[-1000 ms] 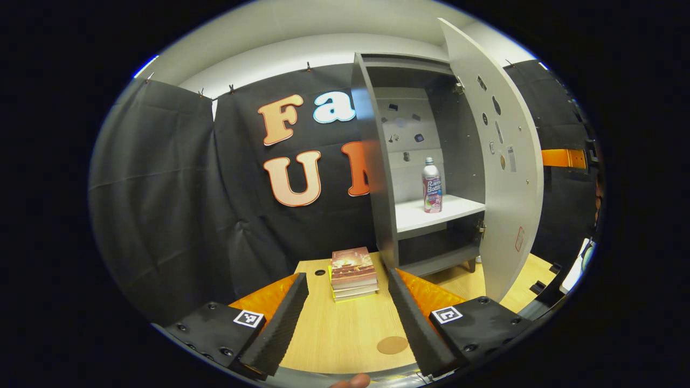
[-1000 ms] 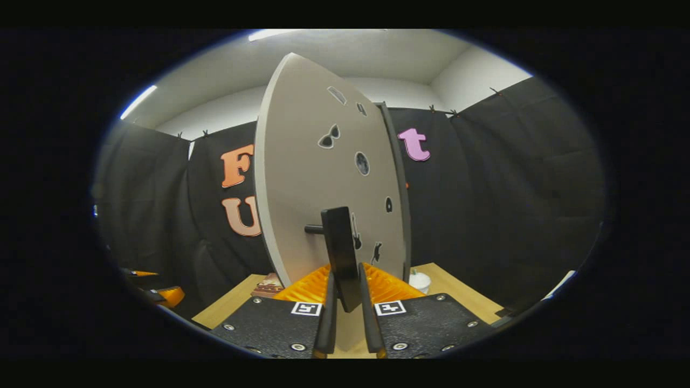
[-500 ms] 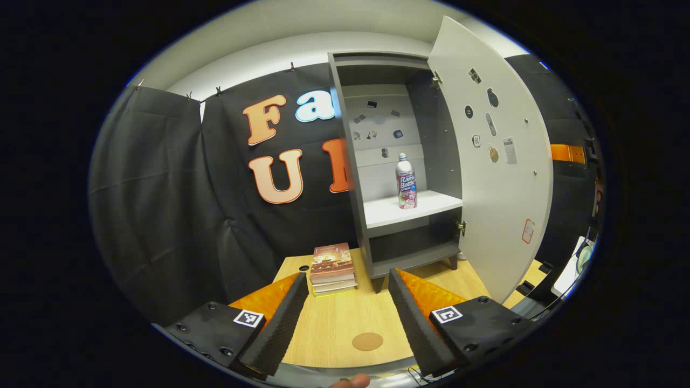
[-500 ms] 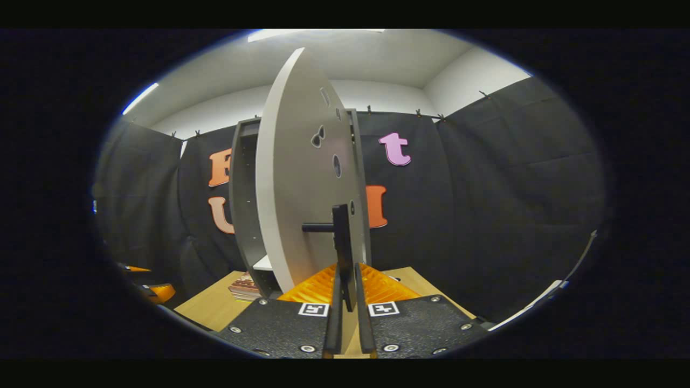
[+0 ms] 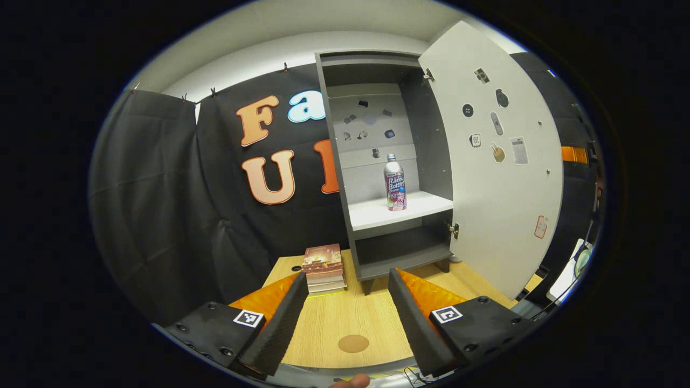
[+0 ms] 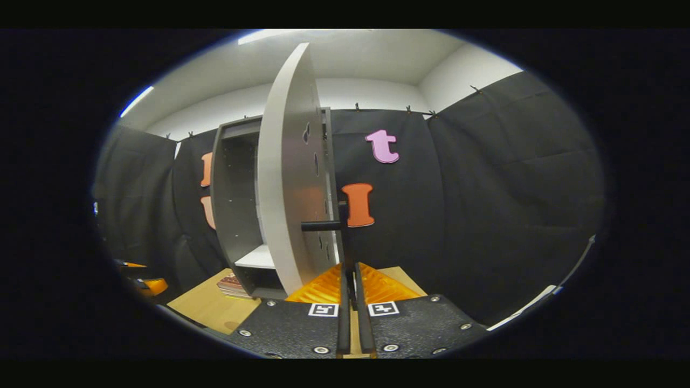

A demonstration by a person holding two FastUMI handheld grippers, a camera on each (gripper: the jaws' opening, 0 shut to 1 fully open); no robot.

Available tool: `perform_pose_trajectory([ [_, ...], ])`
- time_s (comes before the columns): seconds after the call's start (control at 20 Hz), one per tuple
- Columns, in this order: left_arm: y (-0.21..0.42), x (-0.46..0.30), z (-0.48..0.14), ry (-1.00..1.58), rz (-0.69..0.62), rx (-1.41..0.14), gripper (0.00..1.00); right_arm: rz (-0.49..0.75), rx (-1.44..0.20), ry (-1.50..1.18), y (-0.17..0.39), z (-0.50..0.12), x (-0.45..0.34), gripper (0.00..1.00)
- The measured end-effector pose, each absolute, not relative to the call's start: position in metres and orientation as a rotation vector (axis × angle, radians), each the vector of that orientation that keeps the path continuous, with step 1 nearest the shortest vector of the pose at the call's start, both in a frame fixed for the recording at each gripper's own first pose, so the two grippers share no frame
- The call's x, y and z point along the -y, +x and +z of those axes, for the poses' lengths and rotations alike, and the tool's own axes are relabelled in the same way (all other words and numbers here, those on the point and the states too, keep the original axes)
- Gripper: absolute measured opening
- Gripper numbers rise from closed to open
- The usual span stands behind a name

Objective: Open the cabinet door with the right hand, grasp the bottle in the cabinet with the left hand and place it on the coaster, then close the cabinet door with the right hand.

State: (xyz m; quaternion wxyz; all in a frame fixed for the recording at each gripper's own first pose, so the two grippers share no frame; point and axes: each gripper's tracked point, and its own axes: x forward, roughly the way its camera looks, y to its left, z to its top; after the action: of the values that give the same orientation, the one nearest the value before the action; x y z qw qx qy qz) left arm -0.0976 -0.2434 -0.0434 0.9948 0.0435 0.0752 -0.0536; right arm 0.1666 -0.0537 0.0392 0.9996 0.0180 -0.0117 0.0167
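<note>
Bottle [image 5: 395, 182], slim and cylindrical, stands on smooth white shelf [image 5: 396, 211].

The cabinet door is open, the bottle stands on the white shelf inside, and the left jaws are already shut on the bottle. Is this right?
Not quite. In the left gripper view the left gripper is open and far from the bottle, which stands untouched on the white shelf. The cabinet door is open, as you say.

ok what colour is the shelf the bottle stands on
White, inside a grey cabinet; the shelf shows best in the left gripper view.
</note>
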Motion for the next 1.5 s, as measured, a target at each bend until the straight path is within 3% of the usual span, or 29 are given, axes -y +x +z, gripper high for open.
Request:
perform_pose_trajectory([
  [0.05,-0.098,0.247,-0.042,0.089,-0.108,-0.149,1.0,0.039,0.02,0.034,0.167,0.038,0.055,0.06],
  [0.1,-0.097,0.25,-0.042,0.089,-0.109,-0.147,0.94,0.043,0.02,0.029,0.167,0.039,0.055,0.06],
  [0.3,-0.101,0.257,-0.04,0.093,-0.105,-0.144,1.0,0.071,0.016,0.026,0.168,0.038,0.054,0.06],
  [0.75,-0.11,0.248,-0.035,0.066,-0.066,-0.135,0.98,0.045,0.045,0.018,0.162,0.043,0.056,0.06],
  [0.8,-0.109,0.247,-0.033,0.067,-0.063,-0.129,0.98,0.052,0.052,0.024,0.16,0.044,0.053,0.17],
  [0.85,-0.108,0.248,-0.031,0.064,-0.065,-0.122,0.98,0.054,0.064,0.022,0.159,0.046,0.052,0.06],
  [1.0,-0.102,0.256,-0.023,0.053,-0.073,-0.084,0.94,0.029,0.122,-0.003,0.159,0.055,0.057,0.0],
  [1.05,-0.098,0.26,-0.021,0.053,-0.08,-0.072,1.0,0.035,0.137,0.001,0.16,0.057,0.054,0.09],
  [1.1,-0.093,0.264,-0.019,0.055,-0.085,-0.065,0.98,0.036,0.143,0.004,0.16,0.057,0.052,0.1],
  [1.15,-0.087,0.269,-0.016,0.057,-0.092,-0.056,1.0,0.04,0.144,0.008,0.158,0.057,0.049,0.2],
  [1.25,-0.073,0.279,-0.006,0.052,-0.111,-0.022,0.98,0.054,0.137,0.017,0.155,0.055,0.042,0.05],
  [1.3,-0.064,0.285,-0.001,0.048,-0.121,-0.008,1.0,0.065,0.14,0.02,0.154,0.055,0.038,0.06],
  [1.35,-0.055,0.292,0.0,0.044,-0.134,0.001,0.97,0.077,0.141,0.02,0.154,0.055,0.033,0.22],
  [1.4,-0.044,0.298,0.004,0.032,-0.145,0.022,0.97,0.082,0.133,0.014,0.154,0.053,0.031,0.14],
  [1.45,-0.032,0.305,0.008,0.022,-0.155,0.035,1.0,0.084,0.126,0.009,0.153,0.051,0.031,0.21],
  [1.5,-0.019,0.311,0.009,0.016,-0.168,0.04,0.98,0.083,0.126,0.009,0.154,0.051,0.03,0.19],
])
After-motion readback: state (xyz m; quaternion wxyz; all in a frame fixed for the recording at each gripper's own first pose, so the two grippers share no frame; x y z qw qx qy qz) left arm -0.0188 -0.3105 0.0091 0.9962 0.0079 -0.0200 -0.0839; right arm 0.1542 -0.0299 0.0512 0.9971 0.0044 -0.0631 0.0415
